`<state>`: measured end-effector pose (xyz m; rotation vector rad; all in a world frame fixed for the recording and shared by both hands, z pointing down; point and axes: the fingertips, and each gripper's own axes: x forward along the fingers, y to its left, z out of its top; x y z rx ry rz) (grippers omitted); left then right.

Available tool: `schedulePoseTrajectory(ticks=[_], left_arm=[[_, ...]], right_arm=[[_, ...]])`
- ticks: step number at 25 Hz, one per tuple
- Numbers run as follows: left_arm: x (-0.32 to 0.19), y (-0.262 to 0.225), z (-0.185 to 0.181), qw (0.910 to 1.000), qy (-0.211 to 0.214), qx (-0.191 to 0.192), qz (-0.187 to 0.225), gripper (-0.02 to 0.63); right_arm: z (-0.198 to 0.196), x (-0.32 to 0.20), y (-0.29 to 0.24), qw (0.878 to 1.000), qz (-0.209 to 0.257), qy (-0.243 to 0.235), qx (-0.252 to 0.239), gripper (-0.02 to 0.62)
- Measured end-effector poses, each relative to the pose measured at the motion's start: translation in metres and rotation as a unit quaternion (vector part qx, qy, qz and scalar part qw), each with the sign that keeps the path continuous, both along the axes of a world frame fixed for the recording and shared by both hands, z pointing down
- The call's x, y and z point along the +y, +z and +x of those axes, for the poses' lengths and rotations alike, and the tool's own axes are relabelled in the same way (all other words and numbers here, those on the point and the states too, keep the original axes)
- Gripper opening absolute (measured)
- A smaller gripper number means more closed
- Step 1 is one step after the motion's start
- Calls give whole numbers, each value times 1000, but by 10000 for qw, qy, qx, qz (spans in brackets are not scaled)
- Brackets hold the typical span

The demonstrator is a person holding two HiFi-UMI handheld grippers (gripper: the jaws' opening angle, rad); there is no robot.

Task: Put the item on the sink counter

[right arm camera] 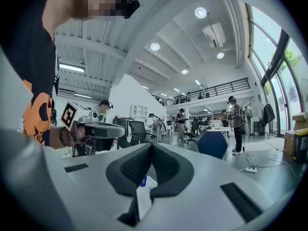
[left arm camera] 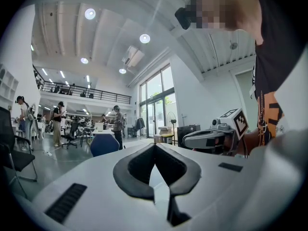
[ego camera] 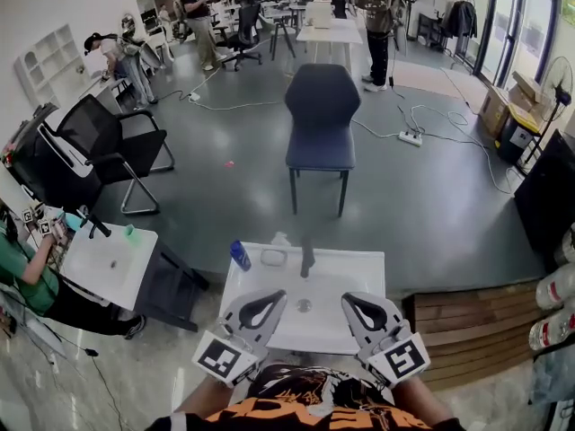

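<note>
A person in an orange-and-black shirt holds the left gripper (ego camera: 278, 294) and the right gripper (ego camera: 347, 297) side by side over the near edge of a white sink bench (ego camera: 364, 264) in an open workshop hall. Both point away from the body and are level with each other. In the left gripper view, the jaws are closed tip to tip with nothing between them. The right gripper view shows that pair pressed together and empty as well. A blue bottle (ego camera: 239, 255) stands upright on the bench's far-left corner, well apart from both grippers. A small pale dish-like object (ego camera: 273, 258), too small to identify, lies just beside it. A black tap (ego camera: 307, 257) rises at the middle of the back rim, above the basin's drain (ego camera: 305, 305). Beyond the bench a navy chair (ego camera: 321, 119) faces it across the grey floor (ego camera: 422, 205).
</note>
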<state>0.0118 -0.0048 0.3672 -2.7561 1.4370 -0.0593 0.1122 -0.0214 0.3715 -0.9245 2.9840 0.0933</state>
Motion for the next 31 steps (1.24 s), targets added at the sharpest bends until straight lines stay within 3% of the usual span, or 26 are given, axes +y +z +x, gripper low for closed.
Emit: schedulePoseTrajectory(ticks=[8, 31], left_arm=[[-2, 4, -6, 10000, -60, -8, -44, 17], [-11, 8, -18, 9996, -184, -54, -189, 17]], right_arm=[[-15, 5, 4, 9994, 198, -210, 163, 14], [-24, -11, 5, 9997, -43, -227, 89, 14]])
